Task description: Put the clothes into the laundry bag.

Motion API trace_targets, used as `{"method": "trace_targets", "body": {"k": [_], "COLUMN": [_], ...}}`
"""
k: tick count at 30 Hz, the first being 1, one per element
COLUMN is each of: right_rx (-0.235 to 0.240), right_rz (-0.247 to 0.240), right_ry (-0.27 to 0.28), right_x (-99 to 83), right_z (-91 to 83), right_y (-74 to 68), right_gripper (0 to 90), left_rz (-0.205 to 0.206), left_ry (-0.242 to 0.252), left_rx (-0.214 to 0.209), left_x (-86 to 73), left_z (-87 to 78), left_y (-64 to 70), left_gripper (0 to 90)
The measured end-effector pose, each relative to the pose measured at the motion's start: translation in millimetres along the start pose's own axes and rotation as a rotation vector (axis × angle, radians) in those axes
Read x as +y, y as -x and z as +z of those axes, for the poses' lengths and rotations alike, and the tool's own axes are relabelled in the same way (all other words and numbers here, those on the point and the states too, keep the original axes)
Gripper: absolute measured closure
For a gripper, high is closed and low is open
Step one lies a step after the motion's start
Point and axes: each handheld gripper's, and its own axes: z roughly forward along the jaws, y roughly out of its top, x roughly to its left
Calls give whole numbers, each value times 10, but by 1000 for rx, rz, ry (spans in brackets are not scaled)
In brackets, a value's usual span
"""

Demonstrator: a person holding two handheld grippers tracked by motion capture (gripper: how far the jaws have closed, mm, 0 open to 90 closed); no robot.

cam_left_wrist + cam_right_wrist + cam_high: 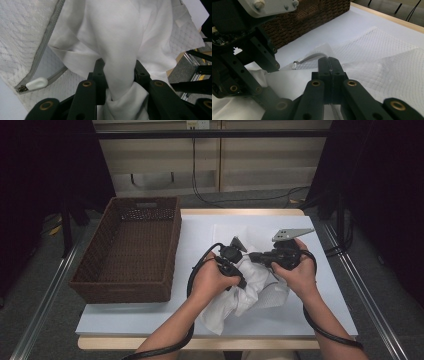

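Note:
A white cloth (235,302) lies bunched over a white mesh bag (272,295) on the table, between both hands. My left gripper (243,282) is shut on a thick fold of the cloth (117,30), which spills out both sides of the jaws (118,63). The mesh bag (22,37) lies beside it with its grey zipper open and a white zipper pull (37,83). My right gripper (252,255) points left, jaws pressed together (329,60) on the mesh bag's edge (387,65). The left gripper's black frame (249,57) is just to its left.
A dark brown wicker basket (172,245) stands on the left part of the white table (200,230), its wall close behind the grippers (312,17). Cables trail from both grippers toward the table's front edge. Metal rails run along both sides.

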Motion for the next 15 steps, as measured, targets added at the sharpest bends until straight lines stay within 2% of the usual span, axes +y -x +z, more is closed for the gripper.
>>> {"method": "trace_targets", "body": {"k": [9,11,15], "right_rx": [-2,-1,1], "right_rz": [-3,-4,-7], "right_ry": [-5,-3,-6], "right_x": [-17,-19,-18], "right_z": [14,15,24], "right_y": [4,2,-11], "right_gripper": [900,900,900], "left_rz": [-13,-2,-23], "left_ry": [14,3,4], "left_rx": [-2,0,0], "left_x": [31,34,46], "left_z": [13,8,20], "left_y": [9,2,-14], "left_gripper": [703,702,702]}}
